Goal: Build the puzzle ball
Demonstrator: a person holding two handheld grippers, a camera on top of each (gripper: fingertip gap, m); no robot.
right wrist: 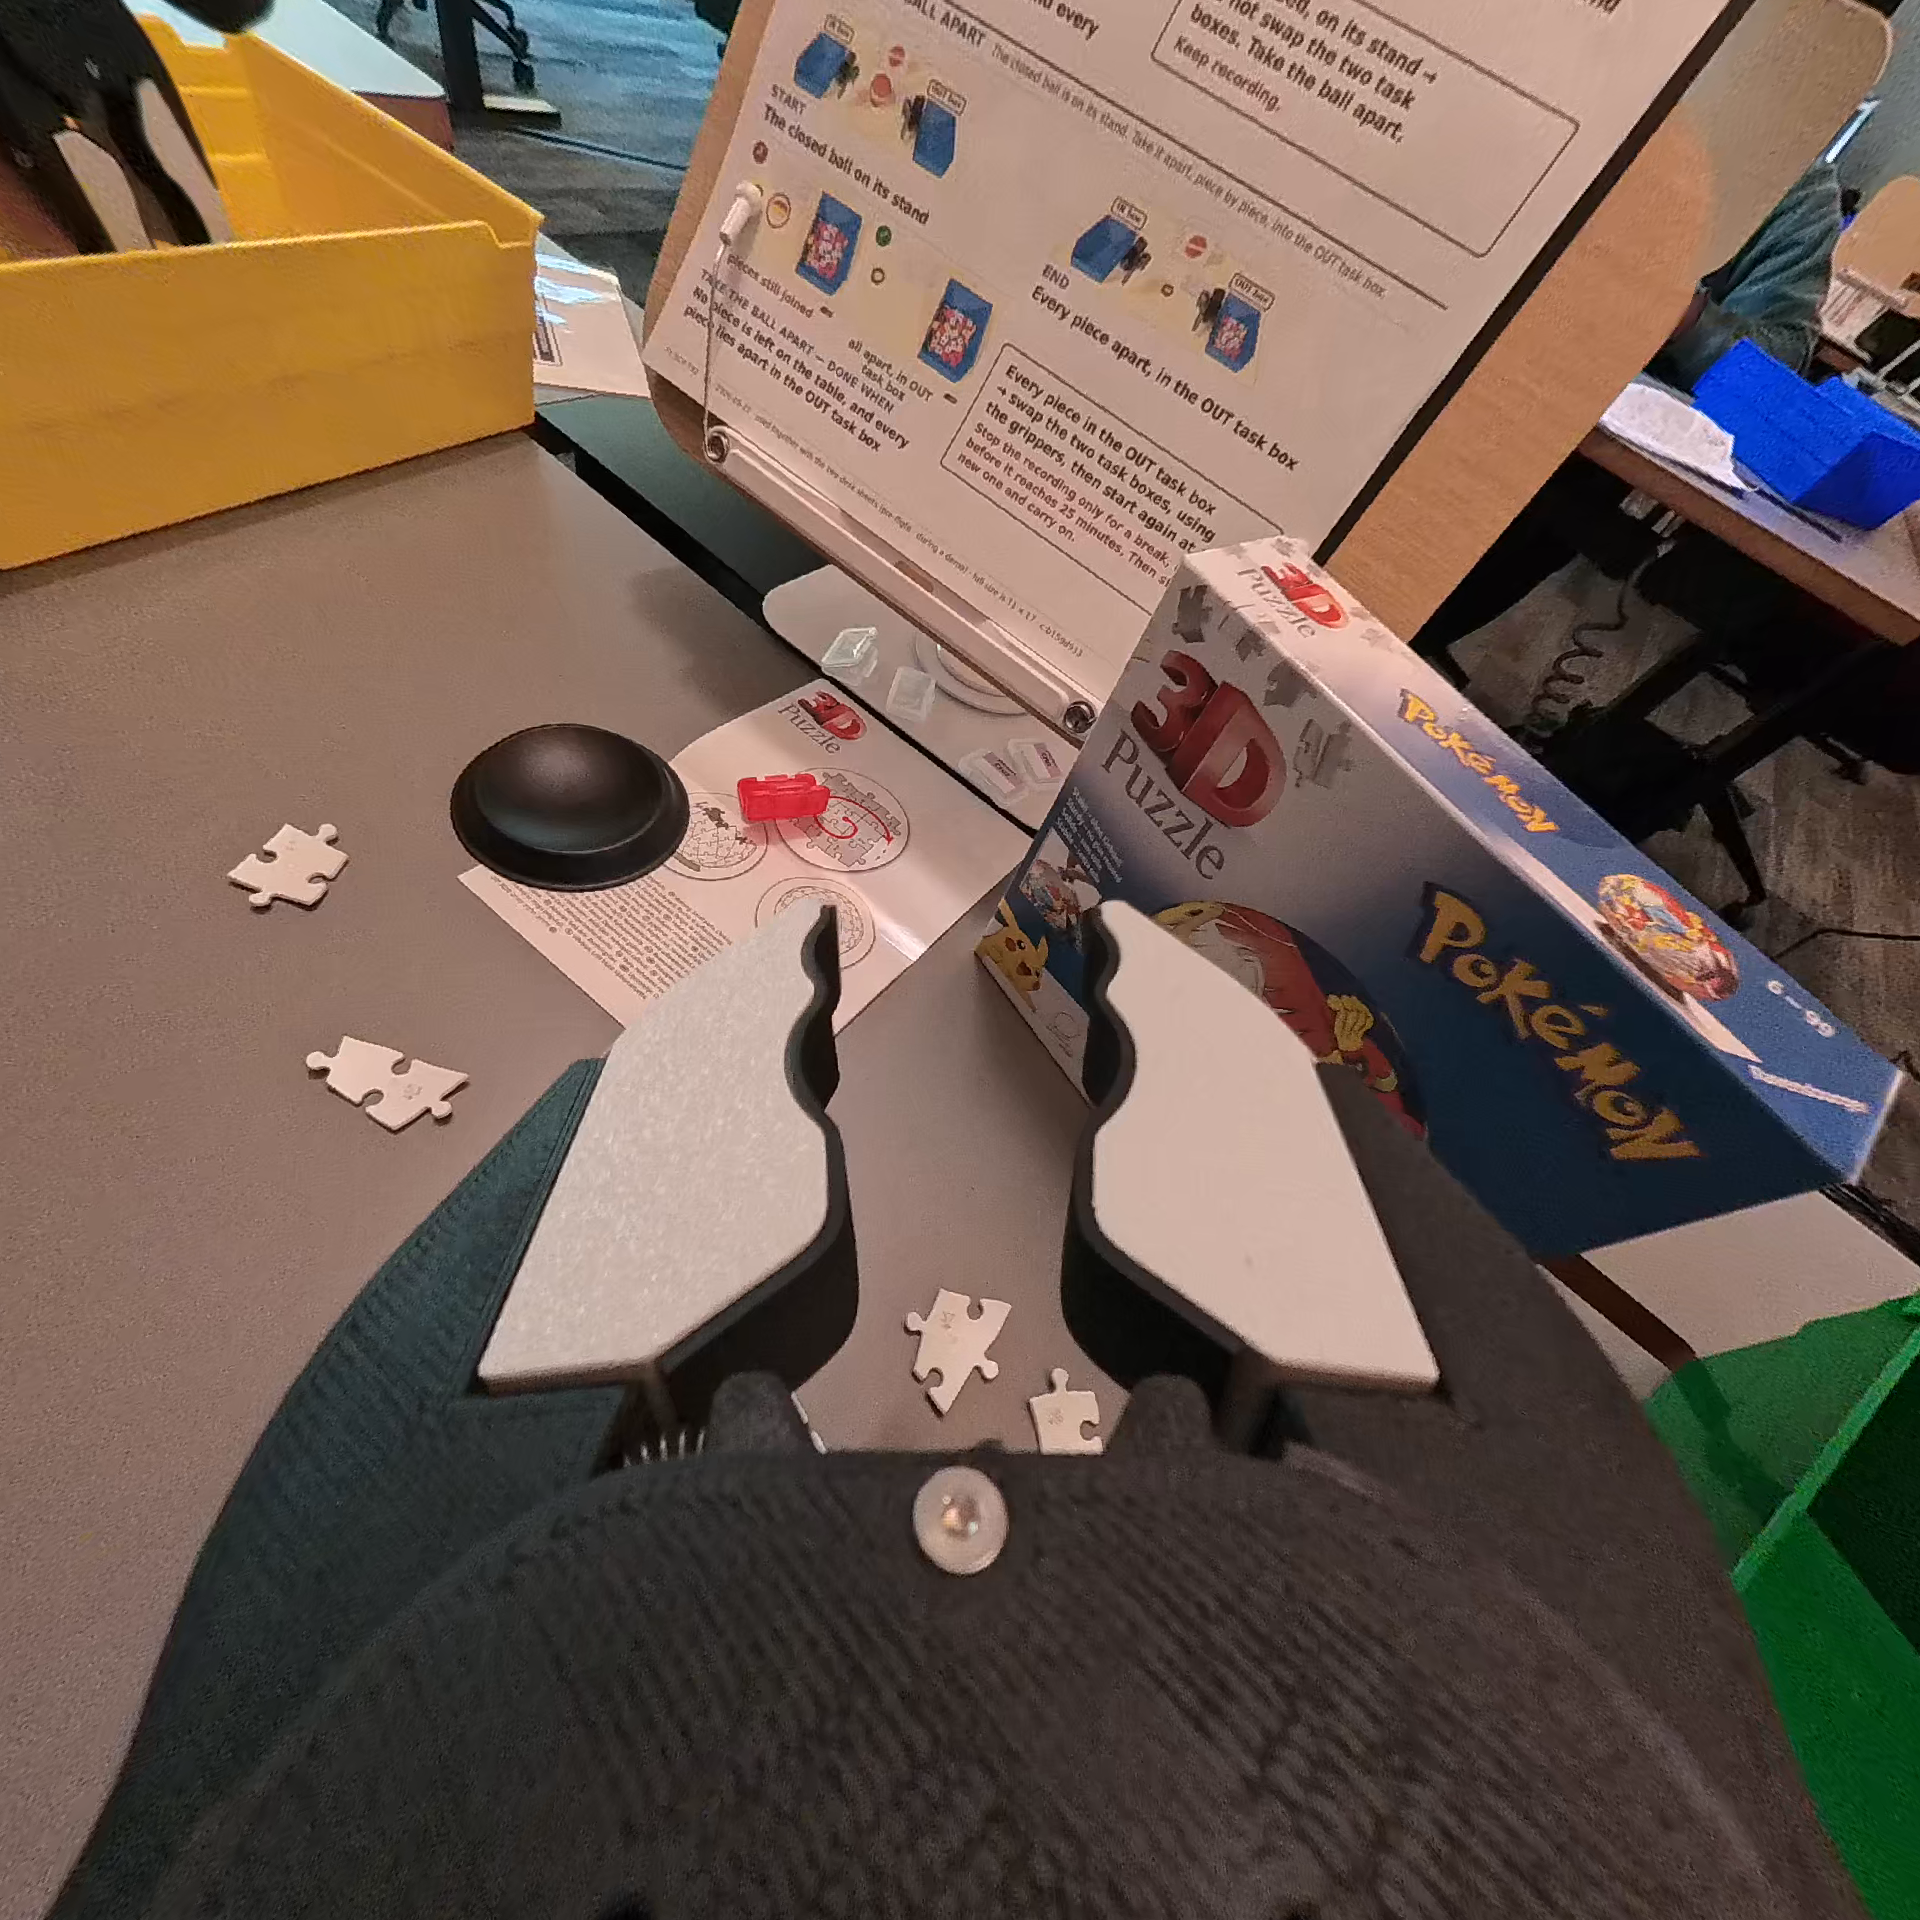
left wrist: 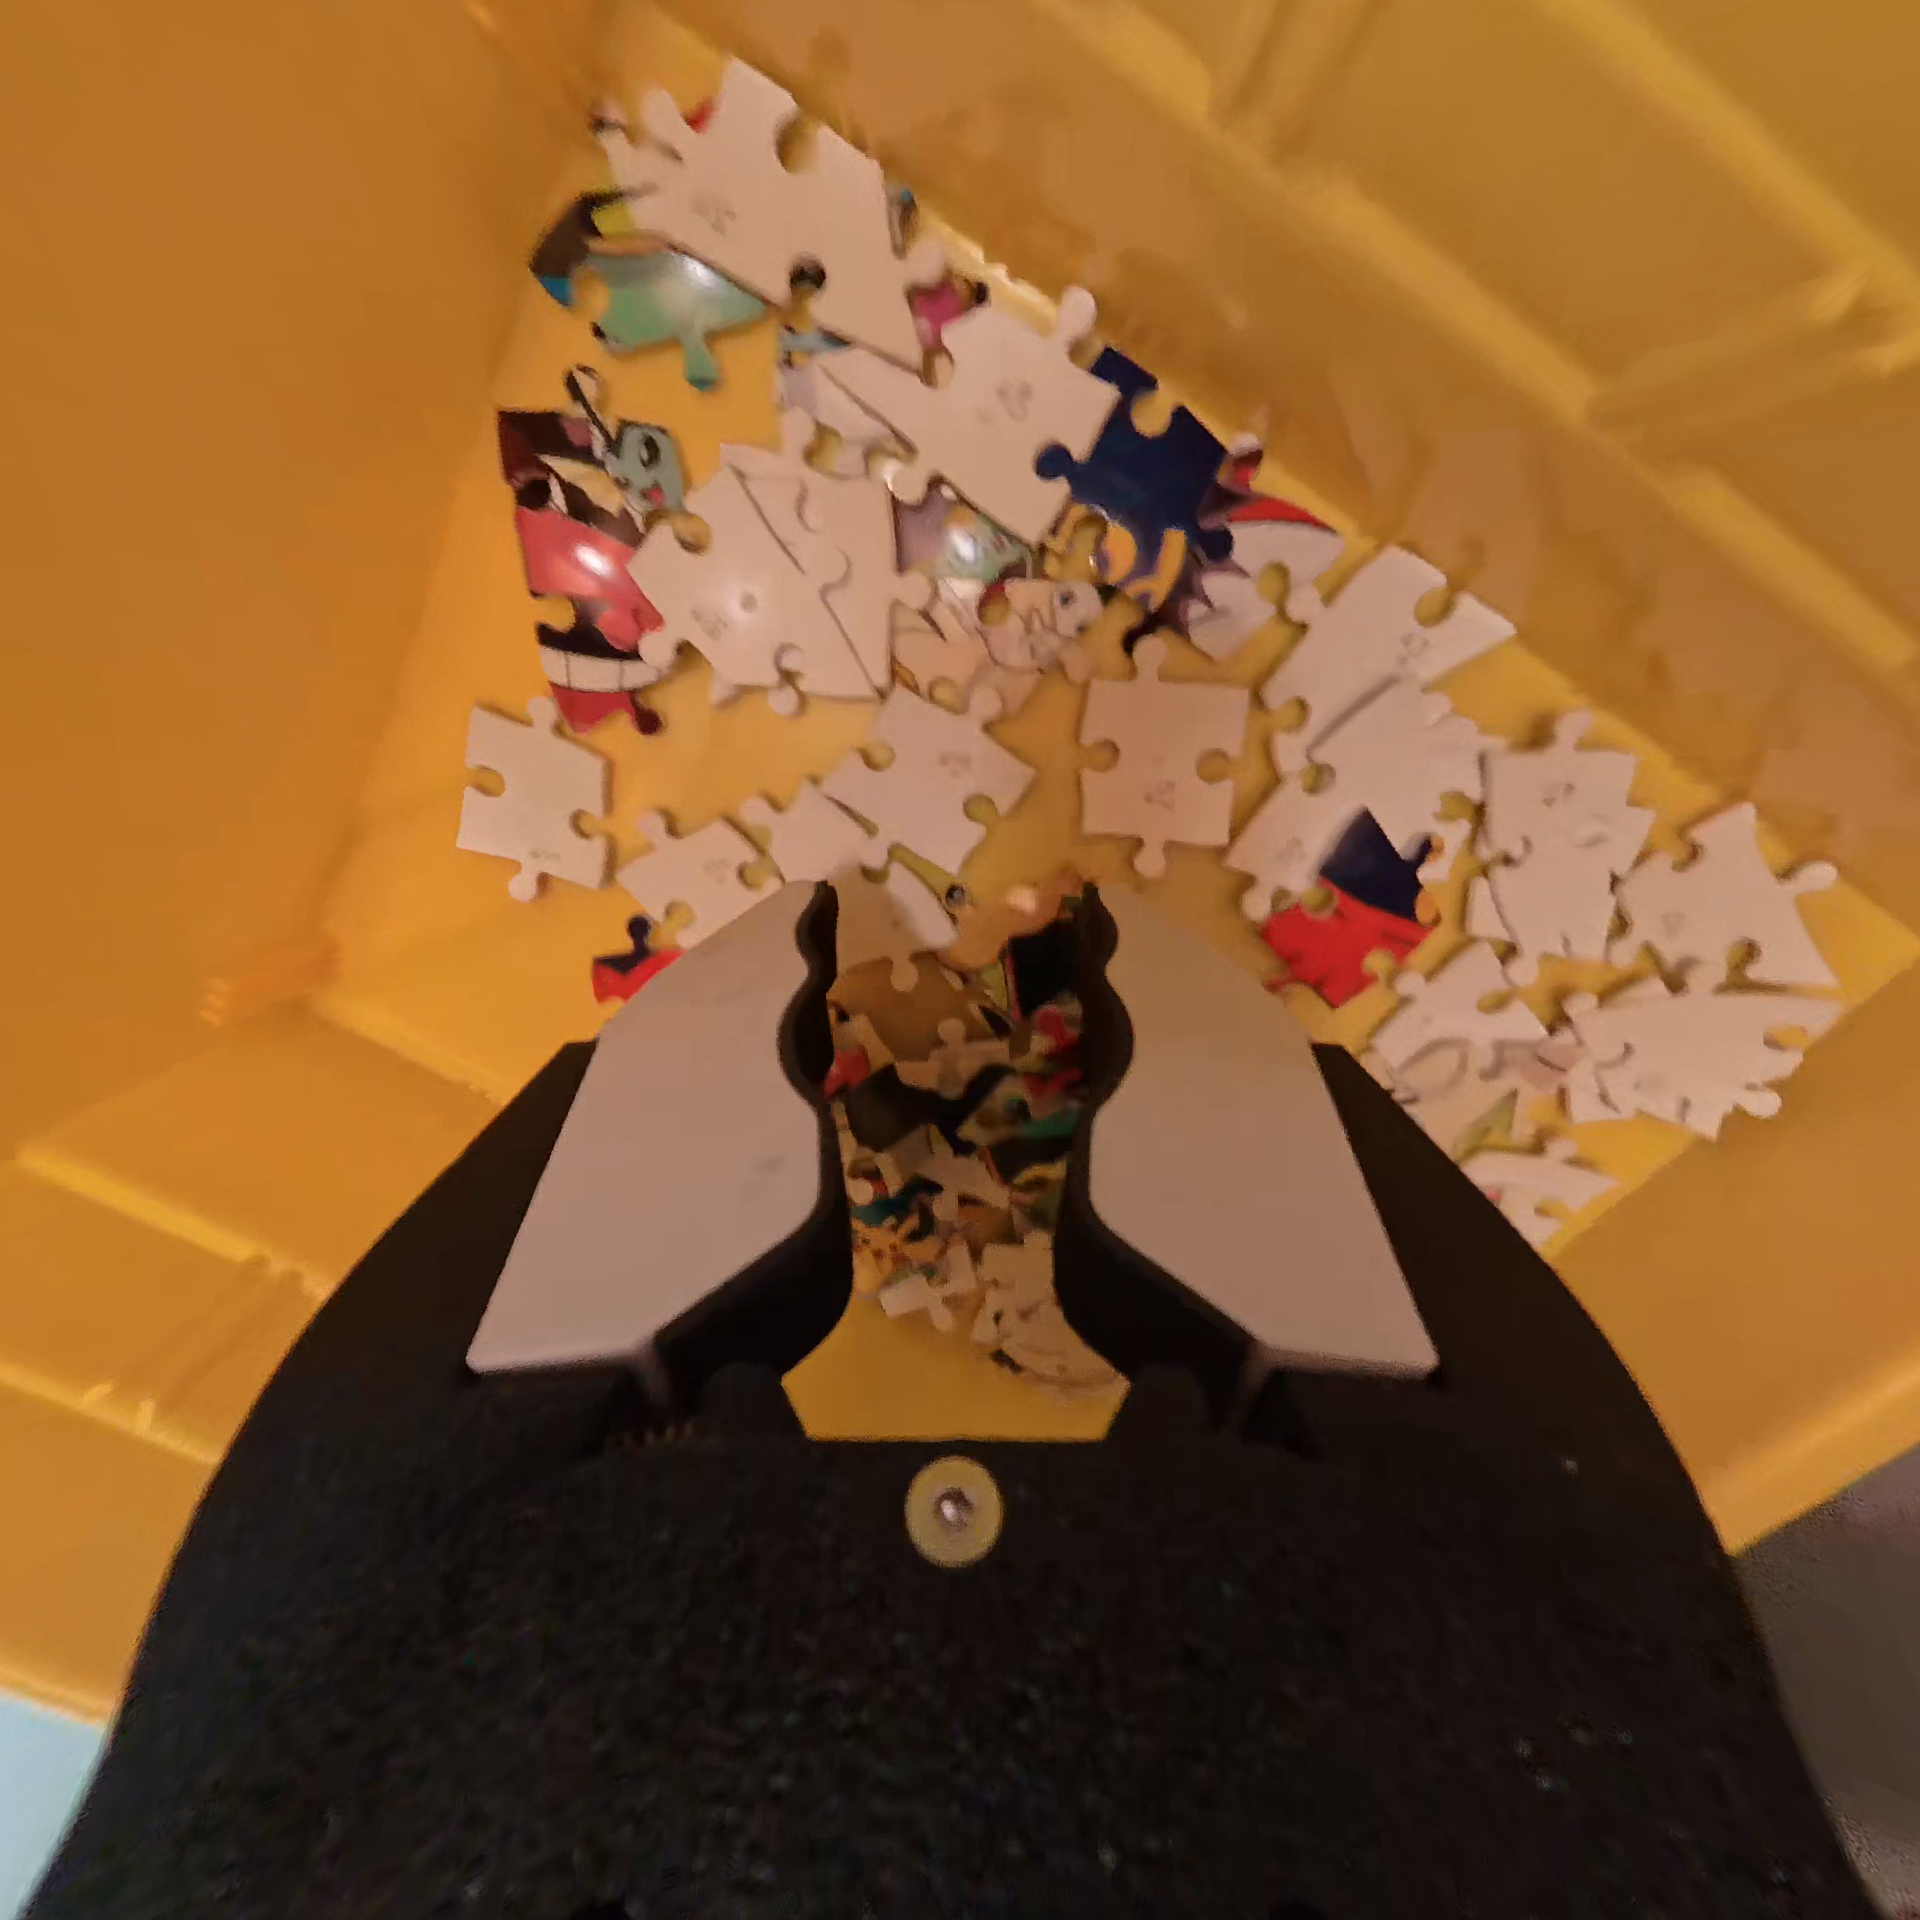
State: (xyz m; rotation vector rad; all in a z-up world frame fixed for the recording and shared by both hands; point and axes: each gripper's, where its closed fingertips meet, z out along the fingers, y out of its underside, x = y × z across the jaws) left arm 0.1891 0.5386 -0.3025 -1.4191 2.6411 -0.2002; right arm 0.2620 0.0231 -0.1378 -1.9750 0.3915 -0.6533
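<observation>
**A:** Right, left wrist view first — what have we got?

**B:** Left hand-held gripper (left wrist: 956, 914) is down inside the yellow bin (left wrist: 260, 520), fingers spread, nothing pinched. Loose puzzle pieces (left wrist: 1158, 774) lie scattered ahead of the tips and off to its right, most white side up, a few showing colour. More pieces (left wrist: 956, 1143) sit jumbled directly under the gap between the fingers. The picture is a bit blurred.

**A:** And the right wrist view?

**B:** Right hand-held gripper (right wrist: 961, 935) hangs over the grey counter (right wrist: 312, 644), fingers apart and empty. Two white pieces (right wrist: 956, 1345) lie on the counter beneath the gap, near the finger roots. Two more white pieces (right wrist: 289, 864) sit off to its left, well apart from each other.

**A:** Anything ahead?

**B:** Black round stand (right wrist: 569, 805) ahead and slightly left, resting on the edge of an instruction leaflet (right wrist: 810, 883), with a small red part (right wrist: 781, 798) on that leaflet just beside it. Puzzle box (right wrist: 1455, 904) stands tilted just right of the fingertips. Behind it, a printed instruction board (right wrist: 1091, 260). Far left, the yellow bin (right wrist: 260, 343) with the left hand-held gripper (right wrist: 94, 156) in it.
</observation>
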